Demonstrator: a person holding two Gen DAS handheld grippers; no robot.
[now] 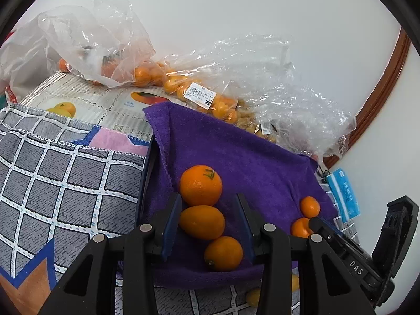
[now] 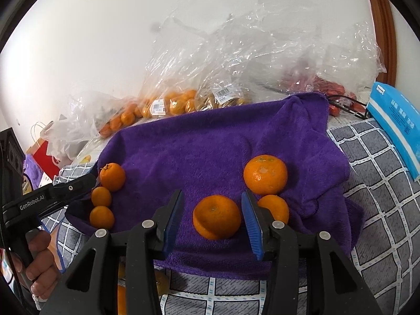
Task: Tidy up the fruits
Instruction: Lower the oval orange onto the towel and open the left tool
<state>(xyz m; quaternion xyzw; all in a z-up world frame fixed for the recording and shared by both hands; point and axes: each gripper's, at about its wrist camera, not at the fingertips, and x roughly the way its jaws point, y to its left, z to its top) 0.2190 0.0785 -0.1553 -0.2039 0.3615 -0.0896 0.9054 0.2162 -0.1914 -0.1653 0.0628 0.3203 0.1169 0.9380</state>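
A purple towel (image 1: 236, 152) (image 2: 197, 144) carries two groups of orange fruit. In the left wrist view, my left gripper (image 1: 207, 220) stands open around an oval kumquat (image 1: 202, 221), with a gap at the right pad. A rounder stemmed fruit (image 1: 200, 185) lies just beyond it and another (image 1: 223, 253) just nearer. In the right wrist view, my right gripper (image 2: 212, 220) is open around a mandarin (image 2: 216, 216), neither pad pressing it. A larger mandarin (image 2: 265, 174) and a smaller one (image 2: 274, 207) lie to its right. A hand (image 2: 34, 262) holds the left gripper (image 2: 71, 187).
Clear plastic bags of oranges (image 1: 210, 97) (image 2: 178, 102) and a bag of red fruit (image 2: 328, 84) line the wall behind the towel. A grey checked cloth (image 1: 65, 183) (image 2: 380, 197) covers the surface. A blue packet (image 2: 396, 123) lies at the right. Yellow fruit (image 1: 253, 296) sits before the towel's front edge.
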